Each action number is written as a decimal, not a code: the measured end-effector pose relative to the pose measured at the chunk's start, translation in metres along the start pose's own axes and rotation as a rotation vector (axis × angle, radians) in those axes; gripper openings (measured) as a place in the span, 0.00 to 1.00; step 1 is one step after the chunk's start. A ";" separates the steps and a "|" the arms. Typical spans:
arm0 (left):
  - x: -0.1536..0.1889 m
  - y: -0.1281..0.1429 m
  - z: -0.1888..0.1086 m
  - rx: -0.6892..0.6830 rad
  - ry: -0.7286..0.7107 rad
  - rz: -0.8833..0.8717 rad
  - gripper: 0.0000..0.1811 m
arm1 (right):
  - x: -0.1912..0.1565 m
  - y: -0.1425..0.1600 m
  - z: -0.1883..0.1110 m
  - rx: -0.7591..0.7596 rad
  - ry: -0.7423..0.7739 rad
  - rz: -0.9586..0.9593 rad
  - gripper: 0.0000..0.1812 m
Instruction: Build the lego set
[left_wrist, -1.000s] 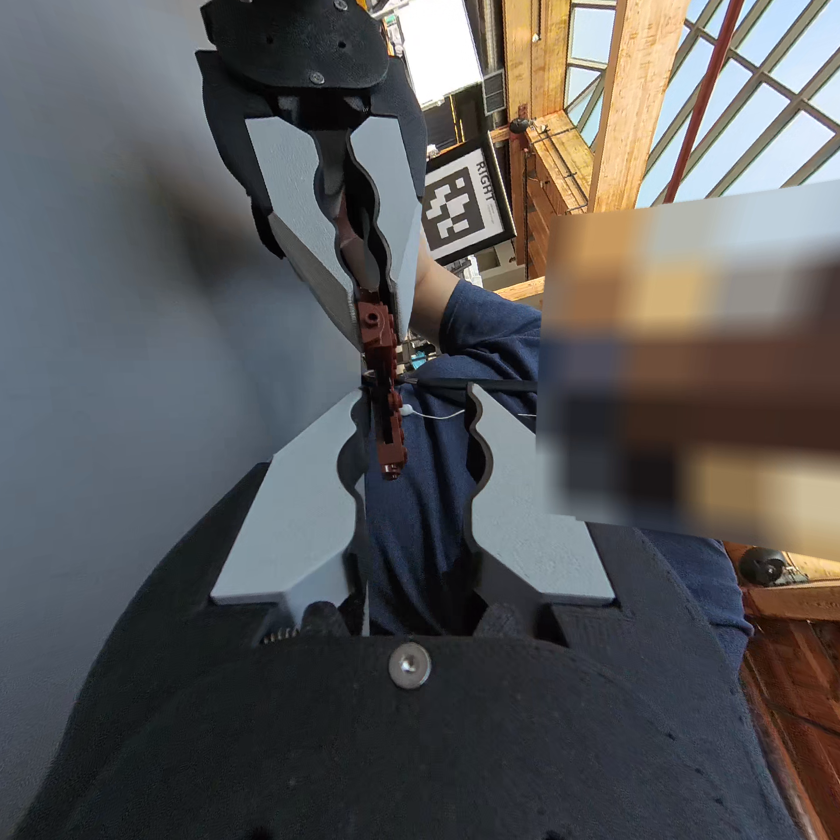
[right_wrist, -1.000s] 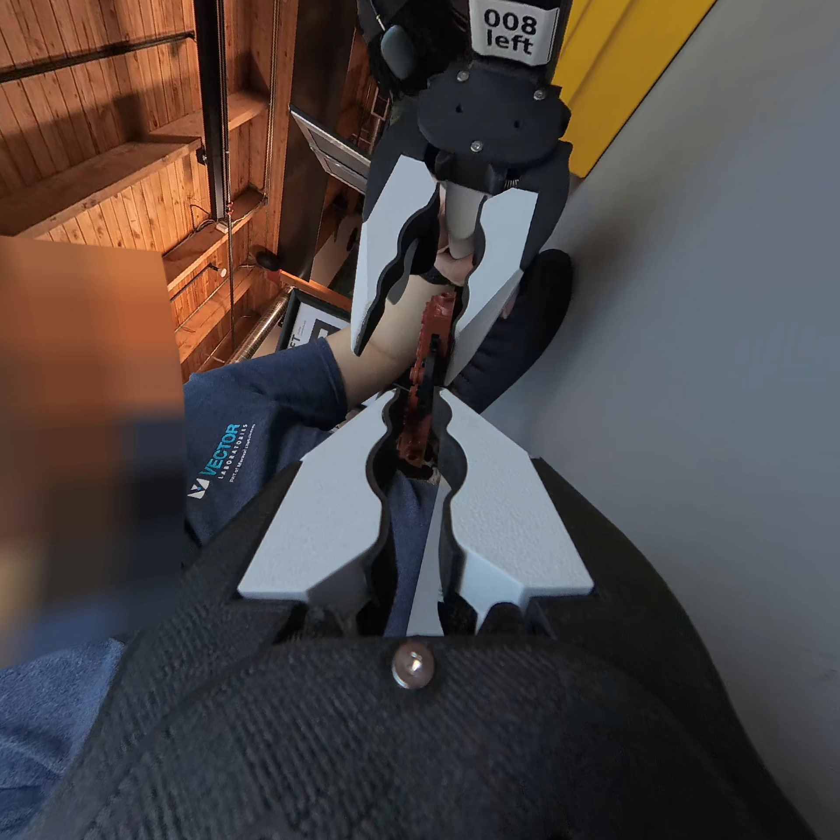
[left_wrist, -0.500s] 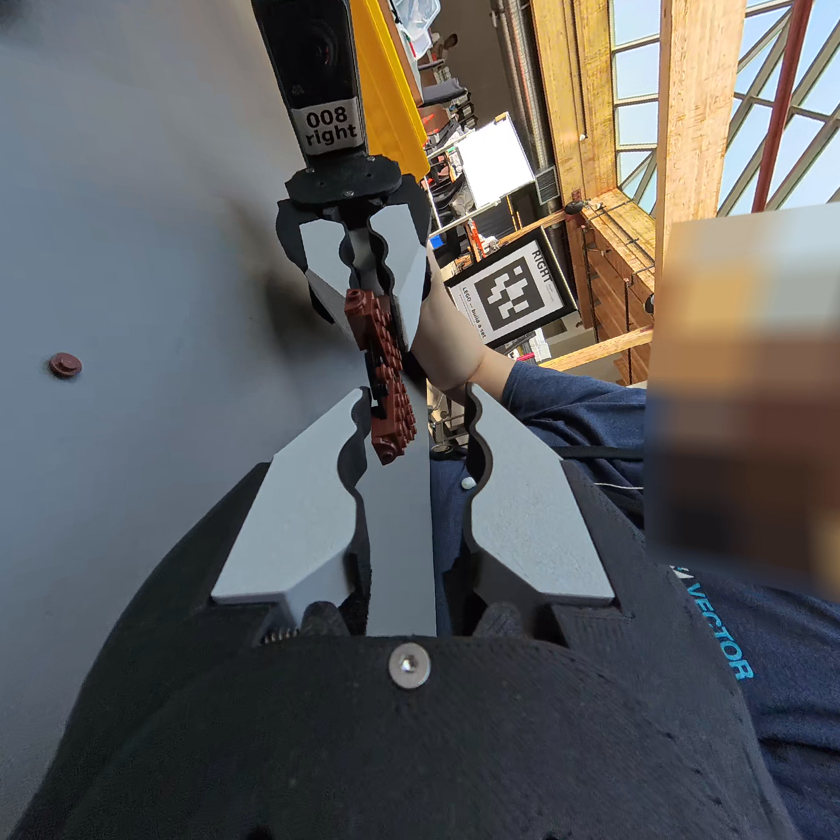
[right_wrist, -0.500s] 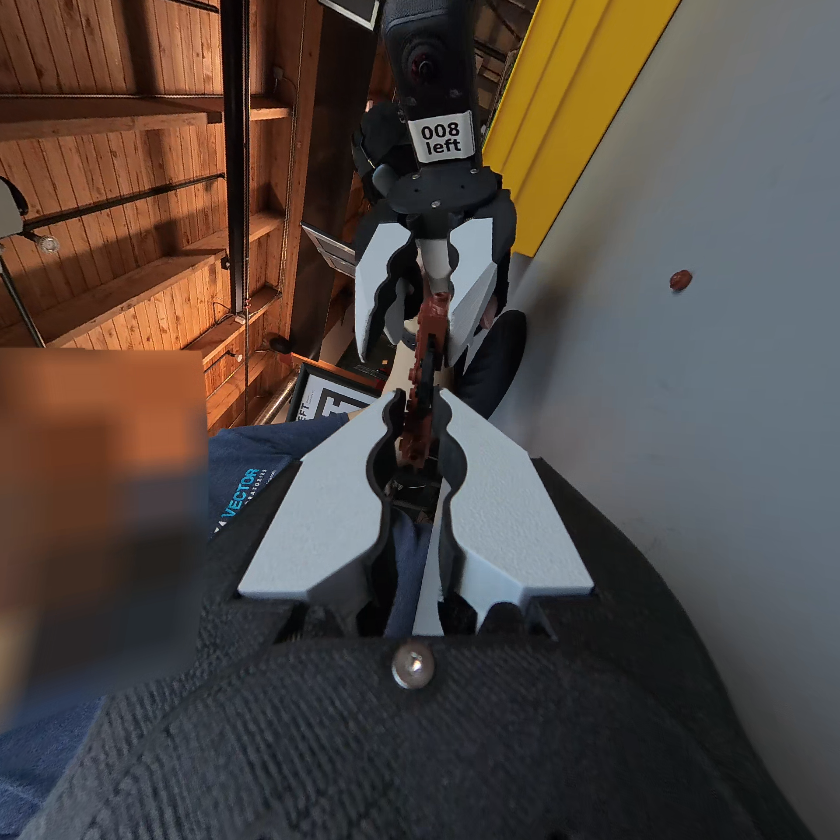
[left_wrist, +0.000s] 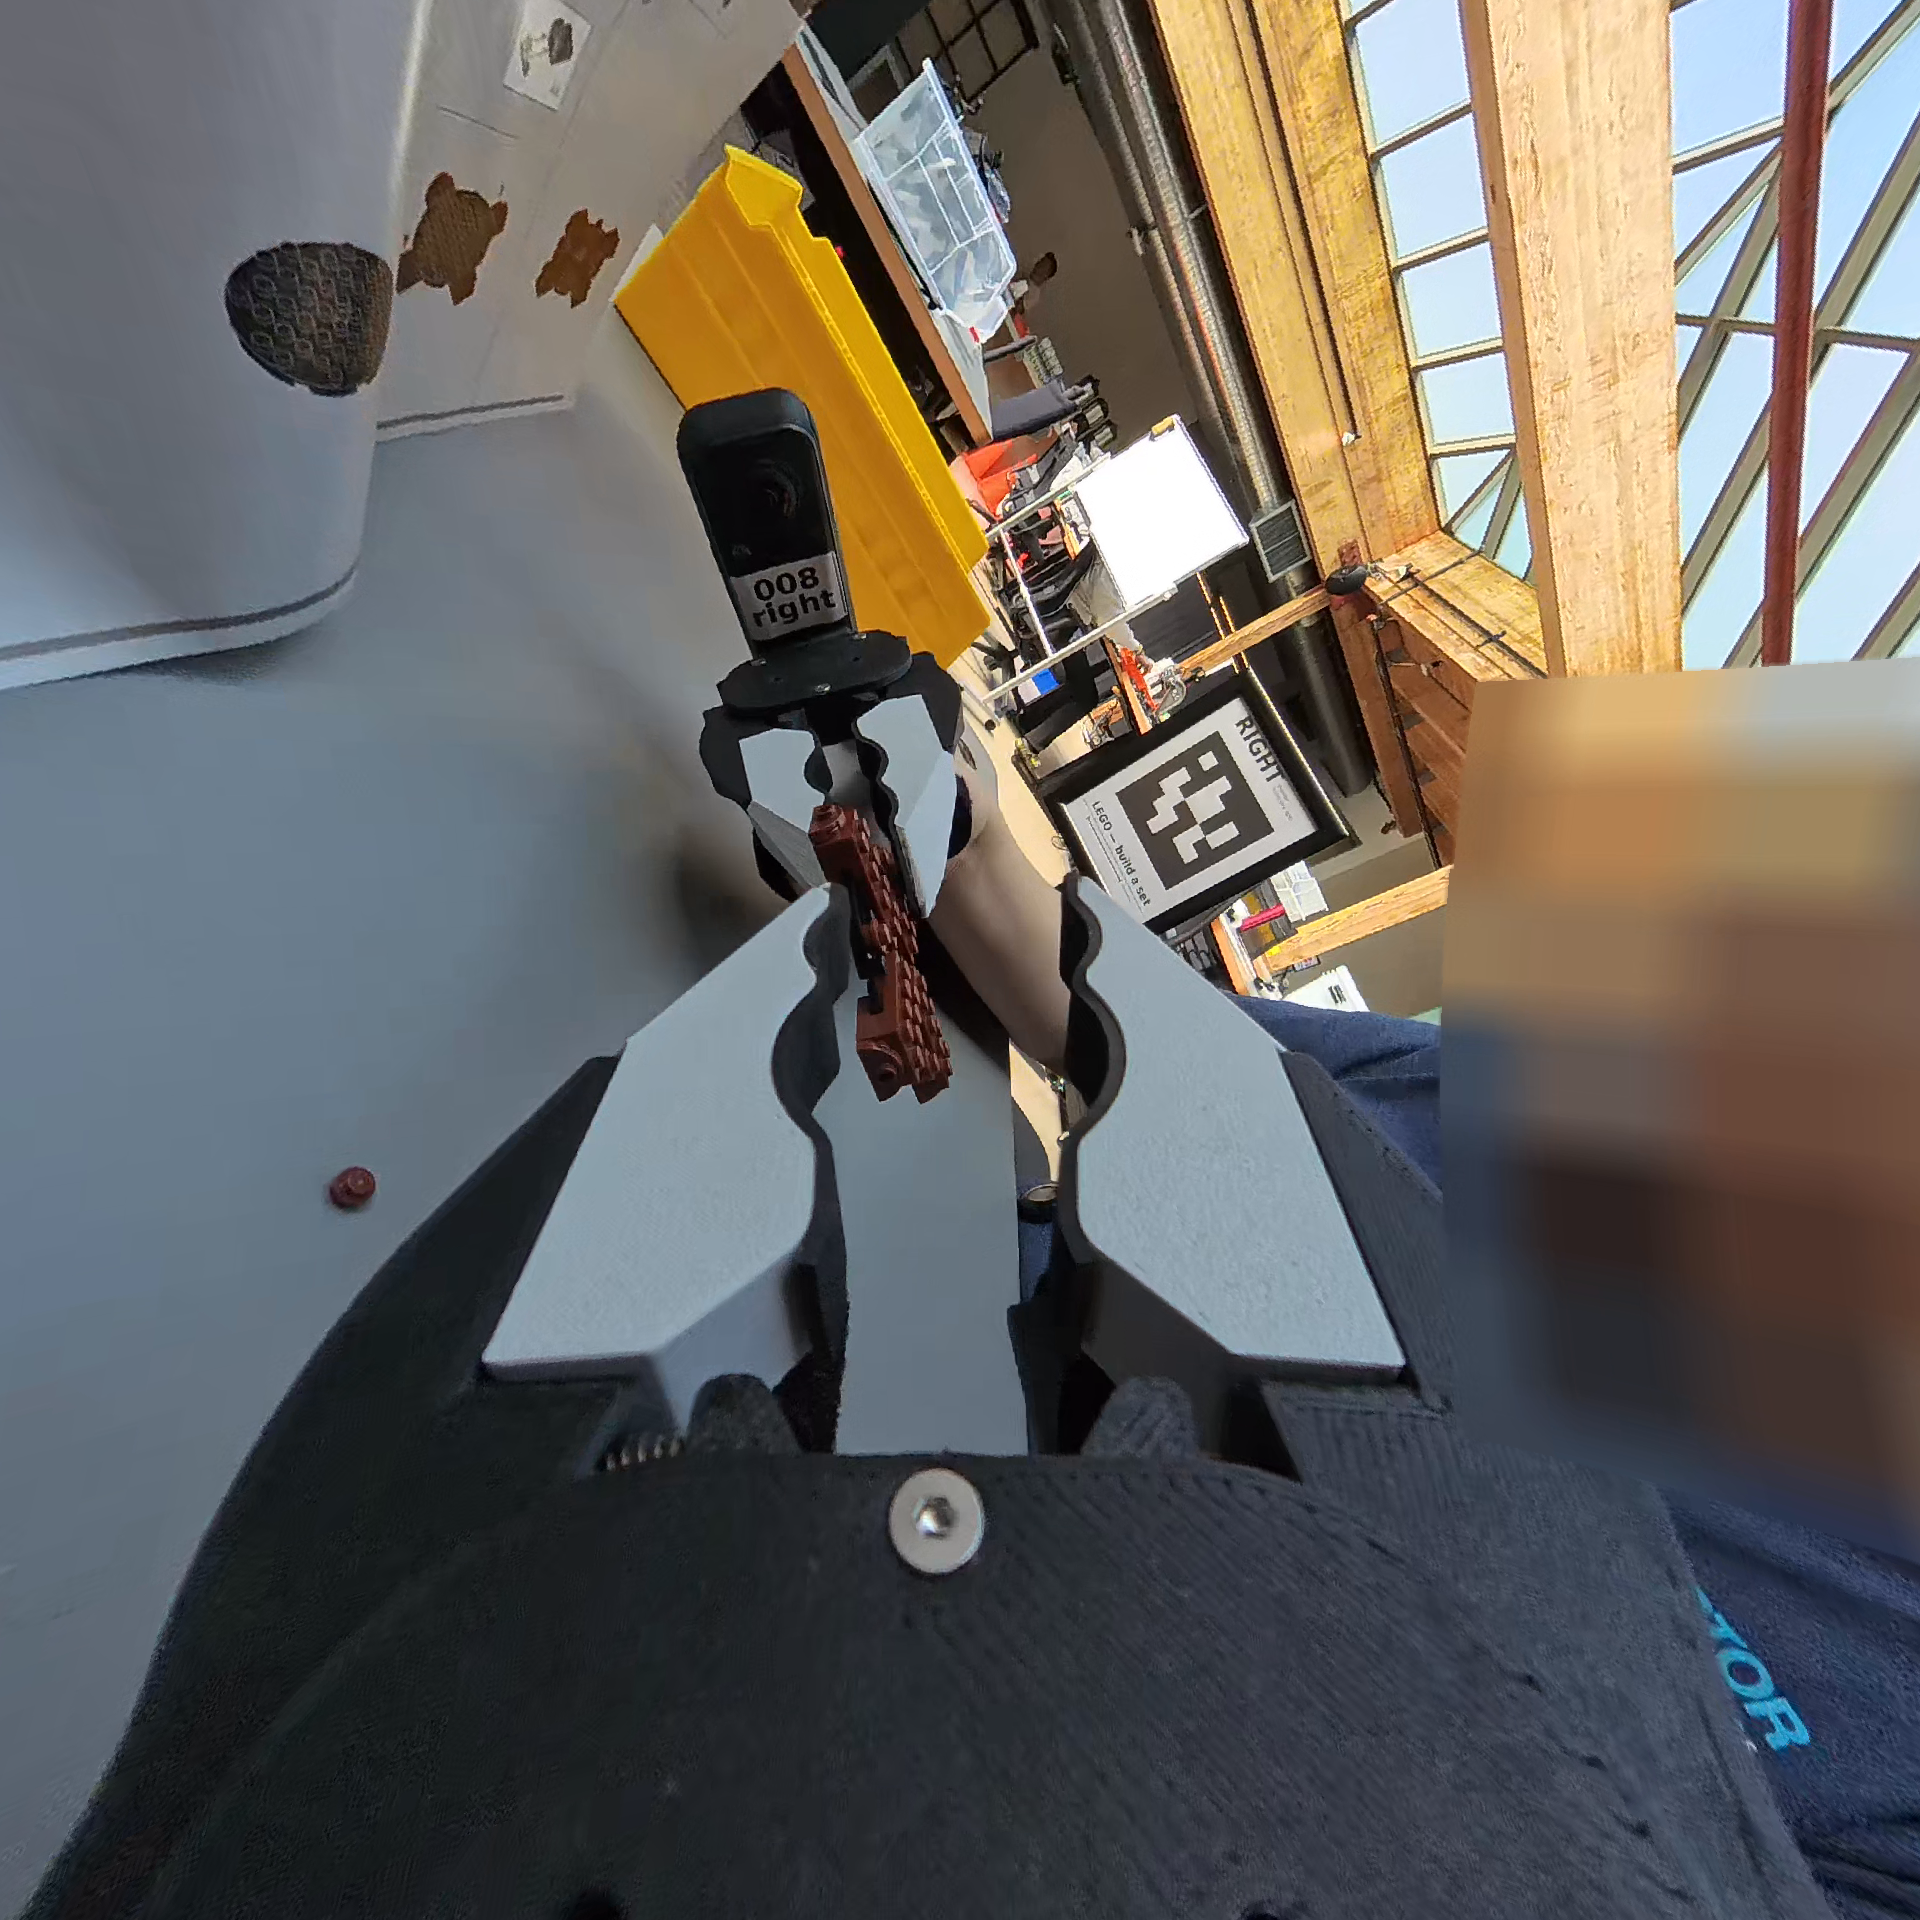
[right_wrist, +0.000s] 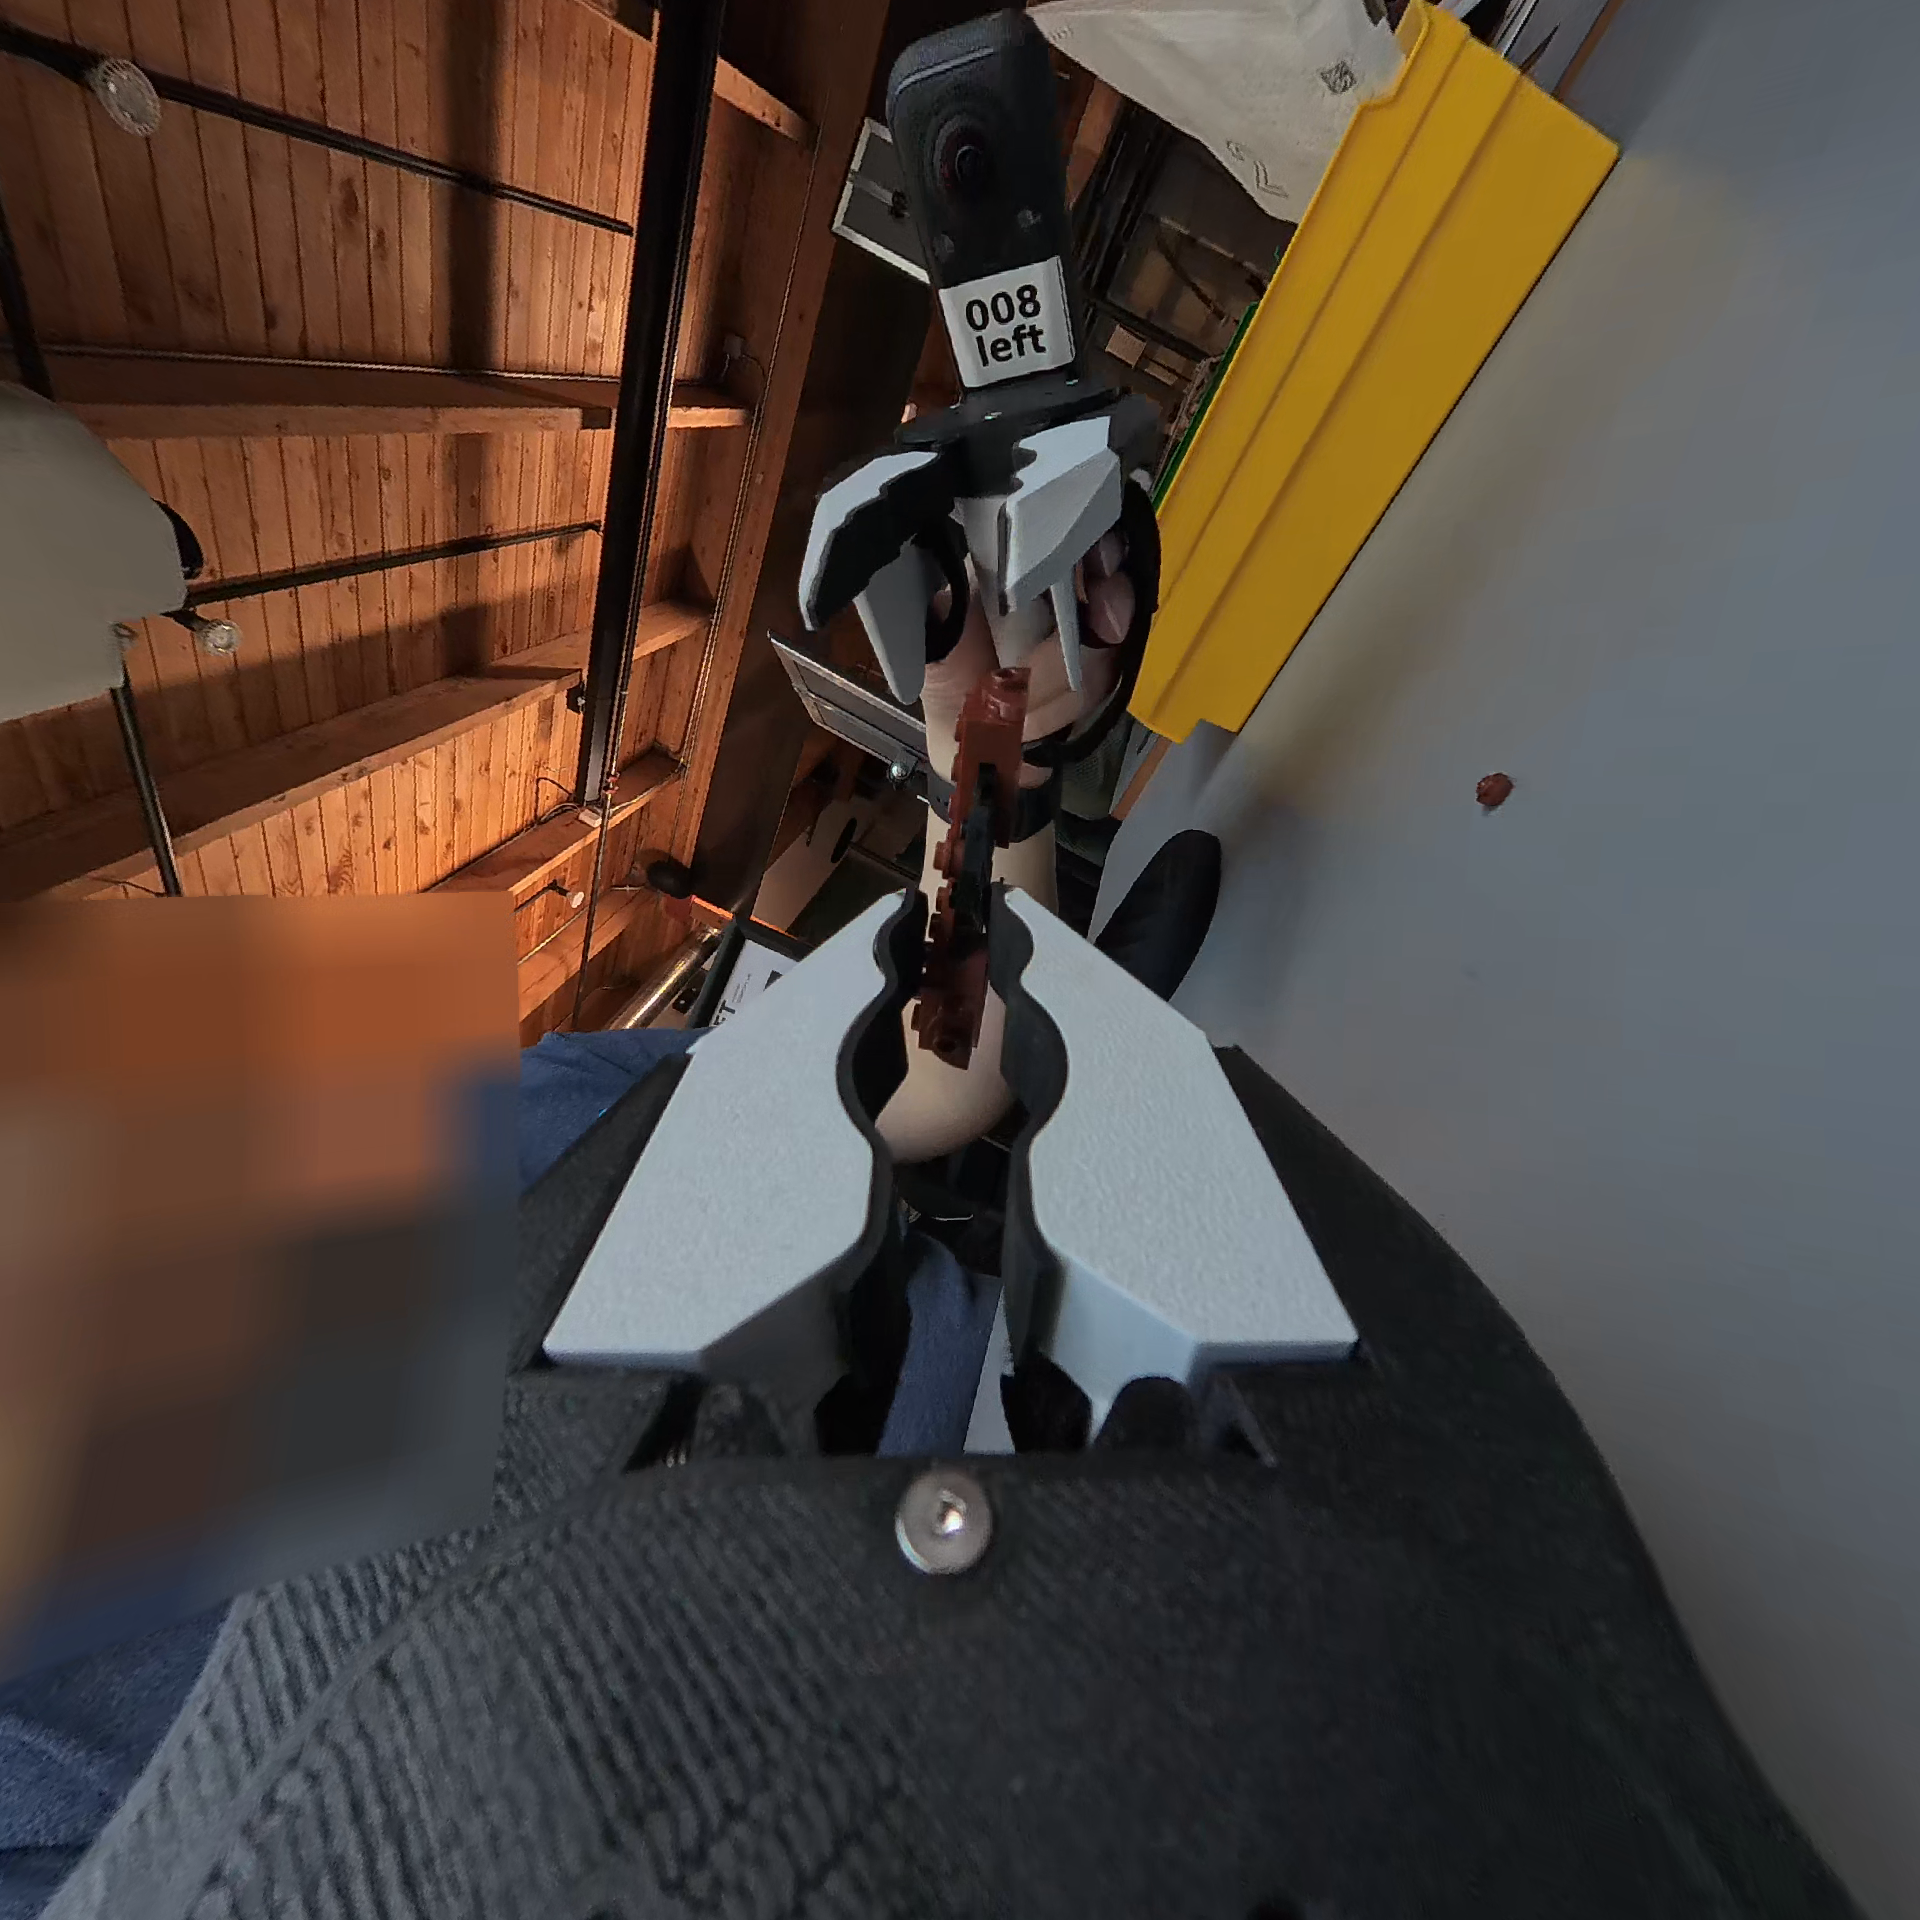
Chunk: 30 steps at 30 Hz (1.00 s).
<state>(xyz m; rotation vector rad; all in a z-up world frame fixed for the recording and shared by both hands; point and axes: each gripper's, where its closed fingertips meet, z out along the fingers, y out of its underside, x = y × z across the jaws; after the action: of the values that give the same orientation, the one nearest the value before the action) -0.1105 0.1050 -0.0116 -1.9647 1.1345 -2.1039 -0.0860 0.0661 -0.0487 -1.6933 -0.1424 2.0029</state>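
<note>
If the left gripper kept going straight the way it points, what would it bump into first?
Probably the reddish-brown lego assembly already lying between the open left gripper's fingertips; just behind it, the right gripper clamping that assembly.

wrist cameras face each other closely — sharing lego piece (left_wrist: 888, 971)

left tool (left_wrist: 945, 925) agape, right tool (right_wrist: 961, 920) clamped.

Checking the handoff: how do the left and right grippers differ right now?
The left gripper is open; the right gripper is shut on the brown lego piece. The right clamps the piece's near end; the left holds nothing, its fingers spread near the other end. Both have grey fingers and face each other.
</note>
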 end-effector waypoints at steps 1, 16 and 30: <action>-0.002 -0.004 0.001 0.010 -0.008 0.017 0.21 | -0.001 -0.003 -0.003 0.011 0.005 -0.010 0.06; -0.015 0.016 0.023 0.059 0.160 -0.036 0.23 | 0.004 -0.006 -0.010 0.023 0.019 -0.021 0.06; -0.005 0.015 0.020 0.073 0.205 -0.046 0.22 | 0.003 -0.002 -0.002 0.016 0.028 -0.031 0.06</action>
<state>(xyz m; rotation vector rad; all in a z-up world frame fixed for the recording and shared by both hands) -0.0977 0.0873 -0.0252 -1.7940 1.0338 -2.3799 -0.0844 0.0685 -0.0513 -1.6984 -0.1416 1.9527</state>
